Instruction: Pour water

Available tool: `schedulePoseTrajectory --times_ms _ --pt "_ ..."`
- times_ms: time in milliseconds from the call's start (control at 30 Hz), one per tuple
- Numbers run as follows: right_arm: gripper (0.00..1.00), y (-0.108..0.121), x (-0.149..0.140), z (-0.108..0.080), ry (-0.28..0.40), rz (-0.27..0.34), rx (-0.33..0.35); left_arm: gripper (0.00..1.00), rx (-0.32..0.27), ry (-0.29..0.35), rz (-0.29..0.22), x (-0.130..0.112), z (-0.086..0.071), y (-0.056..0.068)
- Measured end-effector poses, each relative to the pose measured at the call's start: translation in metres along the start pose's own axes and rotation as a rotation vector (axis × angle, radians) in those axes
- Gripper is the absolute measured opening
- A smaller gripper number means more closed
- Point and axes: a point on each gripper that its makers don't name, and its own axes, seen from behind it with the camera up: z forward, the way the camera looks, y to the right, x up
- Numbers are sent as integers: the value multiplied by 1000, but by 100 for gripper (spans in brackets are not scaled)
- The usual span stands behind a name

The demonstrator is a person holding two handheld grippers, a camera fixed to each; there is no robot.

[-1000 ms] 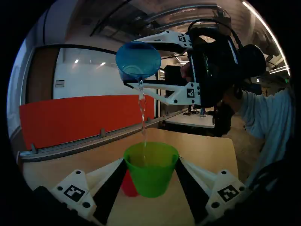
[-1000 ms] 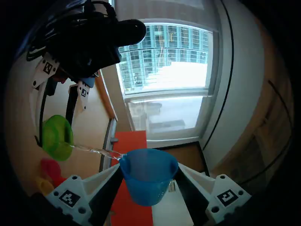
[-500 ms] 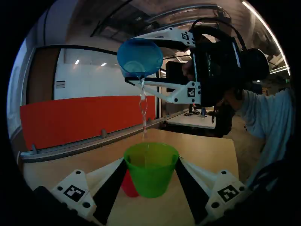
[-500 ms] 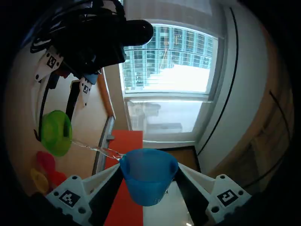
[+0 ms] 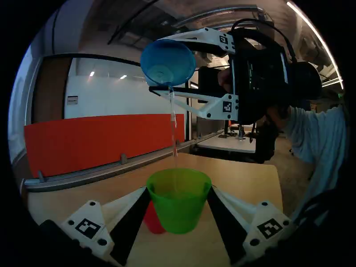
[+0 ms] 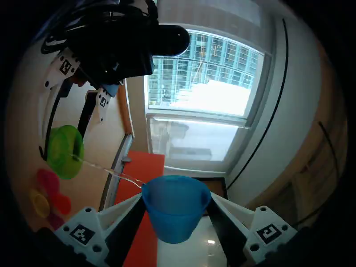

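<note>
- A wooden table (image 5: 249, 175) is stretching across the lower half of the left gripper view, and an orange panel (image 5: 89, 138) is running behind it at centre left.
- A person's pale sleeve (image 5: 318, 138) is reaching in along the right edge of that view.
- The right gripper (image 6: 175, 200) is clamping a blue cup (image 6: 175, 216) between both fingers at the lower centre of the right gripper view. In the left gripper view this cup is hanging tipped at upper centre, with its mouth turned towards the camera.
- The left gripper (image 5: 178, 196) is gripping a green cup (image 5: 179, 211) with both fingers at the lower centre of the left gripper view, holding it upright.
- A thin water stream (image 5: 172, 129) is falling from the blue cup's lip down into the green cup directly below.
- A red cup (image 5: 152, 220) is peeking out from behind the green cup's lower left side.
</note>
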Motion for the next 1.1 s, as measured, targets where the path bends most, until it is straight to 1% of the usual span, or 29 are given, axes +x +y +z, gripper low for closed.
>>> schedulePoseTrajectory --times_ms 233,500,667,800,867,967,1100 --pt "90 3 5 1 4 -53 -5 86 3 5 1 3 0 0" --pt "90 4 12 0 10 -131 -16 86 6 11 2 6 0 -1" --pt "90 4 16 0 18 -128 -18 86 8 16 1 8 -1 -1" --pt "90 5 16 0 19 -96 -21 86 10 18 1 9 -1 -1" --pt "90 4 15 -1 18 -56 -20 86 12 20 4 10 -2 -1" --pt "90 4 13 -3 17 17 -21 86 12 22 6 12 -2 -1" --pt "90 4 9 -7 21 153 -20 86 16 25 7 13 -3 -2"
